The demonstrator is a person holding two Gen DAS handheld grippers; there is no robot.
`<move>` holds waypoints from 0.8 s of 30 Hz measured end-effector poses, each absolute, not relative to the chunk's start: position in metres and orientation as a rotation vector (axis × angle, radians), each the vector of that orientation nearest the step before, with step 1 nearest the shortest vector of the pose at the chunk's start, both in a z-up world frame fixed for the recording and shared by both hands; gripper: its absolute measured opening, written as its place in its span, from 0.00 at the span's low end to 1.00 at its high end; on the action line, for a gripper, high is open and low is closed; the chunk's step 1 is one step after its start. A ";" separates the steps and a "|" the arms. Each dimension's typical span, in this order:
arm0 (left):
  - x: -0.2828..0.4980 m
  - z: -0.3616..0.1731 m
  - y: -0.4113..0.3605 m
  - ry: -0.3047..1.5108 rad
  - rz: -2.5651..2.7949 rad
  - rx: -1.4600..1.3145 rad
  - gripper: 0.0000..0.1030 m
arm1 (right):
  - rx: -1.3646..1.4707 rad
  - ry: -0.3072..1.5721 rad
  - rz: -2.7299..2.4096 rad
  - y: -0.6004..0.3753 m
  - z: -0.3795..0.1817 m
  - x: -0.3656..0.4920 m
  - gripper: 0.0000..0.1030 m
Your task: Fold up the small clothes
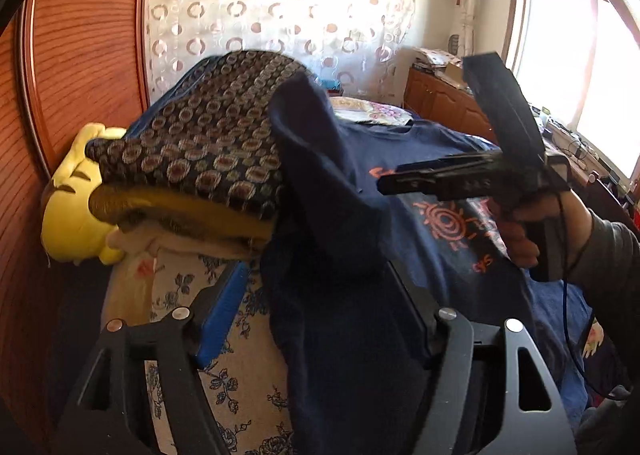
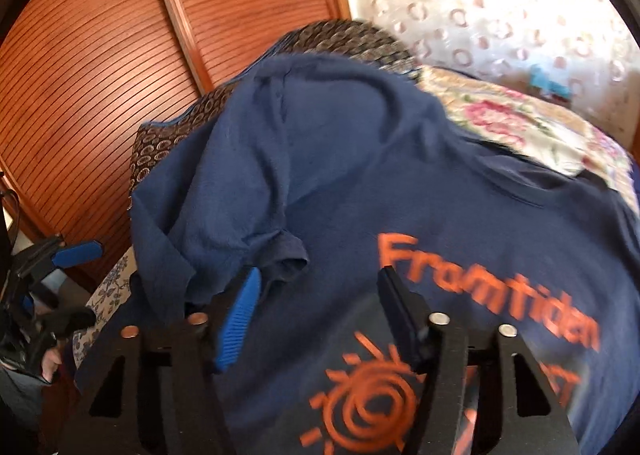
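Note:
A navy T-shirt (image 2: 360, 183) with an orange sun and lettering lies spread on the bed, its sleeve (image 2: 280, 259) turned in over the chest. In the left wrist view a dark fold of the T-shirt (image 1: 332, 215) rises between the wide-apart fingers of my left gripper (image 1: 320, 295); the blue pad (image 1: 224, 319) stands clear of the cloth. My right gripper (image 2: 320, 307) hovers open over the print with nothing between its fingers. The left wrist view shows the right gripper (image 1: 452, 139) splayed open, held by a hand (image 1: 520, 239).
A stack of folded patterned blankets (image 1: 192, 151) and a yellow plush toy (image 1: 76, 207) sit left of the shirt. Wooden slatted wardrobe doors (image 2: 100, 75) stand behind. A floral sheet (image 1: 240, 375) covers the bed; a flowered pillow (image 2: 520, 127) lies beyond the collar. A cabinet (image 1: 440, 99) stands under the window.

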State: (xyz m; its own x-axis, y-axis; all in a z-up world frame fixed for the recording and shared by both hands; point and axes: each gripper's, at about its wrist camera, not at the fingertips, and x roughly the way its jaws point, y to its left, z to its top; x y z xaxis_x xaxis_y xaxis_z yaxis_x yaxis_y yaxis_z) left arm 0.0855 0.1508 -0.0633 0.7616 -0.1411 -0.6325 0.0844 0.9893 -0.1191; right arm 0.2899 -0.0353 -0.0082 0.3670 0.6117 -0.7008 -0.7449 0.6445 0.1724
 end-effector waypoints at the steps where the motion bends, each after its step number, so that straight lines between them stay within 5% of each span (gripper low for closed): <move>1: 0.085 -0.066 0.153 0.697 -0.114 -0.085 0.69 | -0.191 0.822 0.890 -0.030 -0.011 0.294 0.51; 8: 0.093 -0.083 0.159 0.736 -0.047 -0.071 0.69 | -0.248 0.844 0.945 0.000 -0.028 0.313 0.33; 13: 0.101 -0.091 0.160 0.755 -0.023 -0.071 0.69 | -0.284 0.845 0.968 0.013 -0.034 0.310 0.03; 24: 0.109 -0.101 0.166 0.795 0.001 -0.099 0.69 | -0.096 0.625 0.896 -0.070 0.044 0.291 0.02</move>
State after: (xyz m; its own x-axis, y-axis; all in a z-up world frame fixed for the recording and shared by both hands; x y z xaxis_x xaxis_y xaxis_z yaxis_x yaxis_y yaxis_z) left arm 0.1092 0.1664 -0.1007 0.7008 -0.0366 -0.7124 -0.0377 0.9954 -0.0882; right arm 0.2911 -0.0699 0.0442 0.4604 0.6997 -0.5463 -0.7540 0.6330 0.1753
